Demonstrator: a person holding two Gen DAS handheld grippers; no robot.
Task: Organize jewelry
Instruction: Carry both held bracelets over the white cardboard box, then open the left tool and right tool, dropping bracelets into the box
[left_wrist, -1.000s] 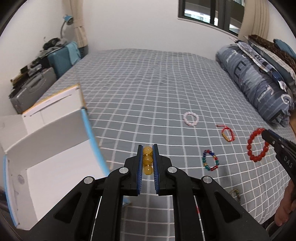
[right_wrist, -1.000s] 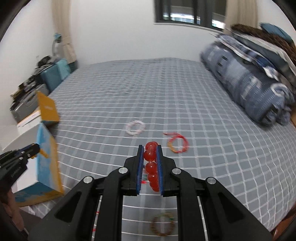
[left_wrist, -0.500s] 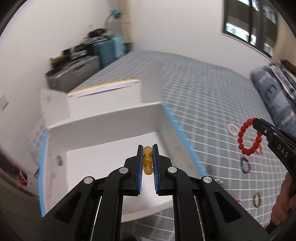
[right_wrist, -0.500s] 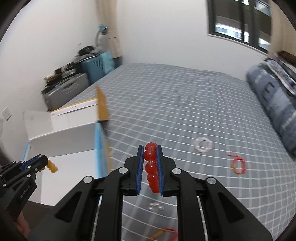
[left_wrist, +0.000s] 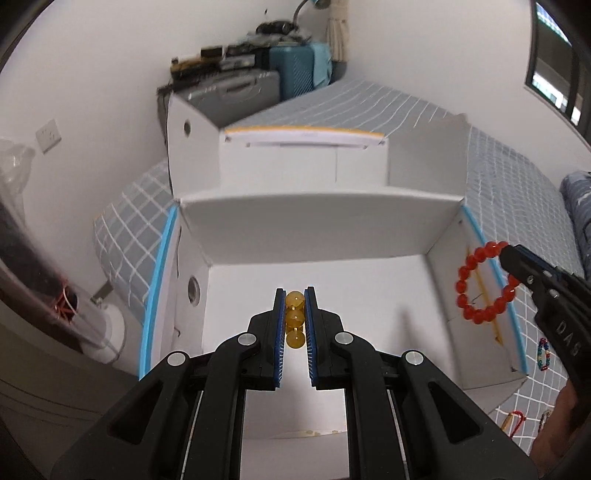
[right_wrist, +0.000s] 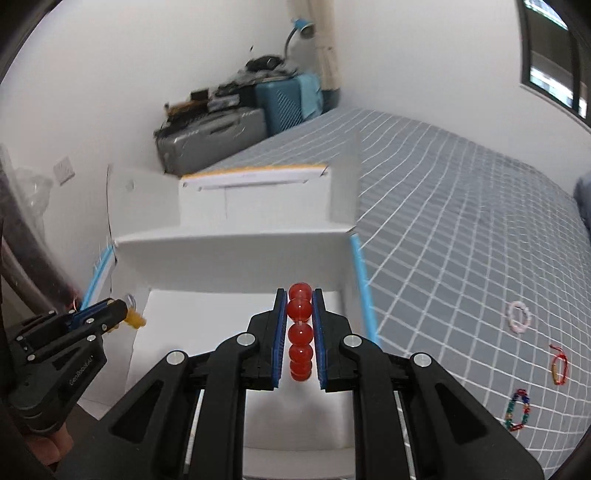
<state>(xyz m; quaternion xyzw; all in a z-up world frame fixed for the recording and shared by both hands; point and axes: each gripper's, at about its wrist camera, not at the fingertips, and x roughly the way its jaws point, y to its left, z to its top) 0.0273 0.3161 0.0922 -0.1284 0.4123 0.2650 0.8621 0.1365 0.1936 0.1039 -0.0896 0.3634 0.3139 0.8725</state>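
The white box (left_wrist: 317, 236) sits open at the edge of the bed (right_wrist: 461, 206), its floor bare apart from a few small yellowish specks by the near wall. My left gripper (left_wrist: 295, 314) hangs over that floor, jaws clamped on the amber bead bracelet (left_wrist: 294, 319). My right gripper (right_wrist: 300, 325) pinches the red bead bracelet (right_wrist: 300, 332) over the box's right side. Right of the box, on the bed, lie a white bracelet (right_wrist: 519, 317), a red cord bracelet (right_wrist: 558, 365) and a multicoloured one (right_wrist: 517, 410).
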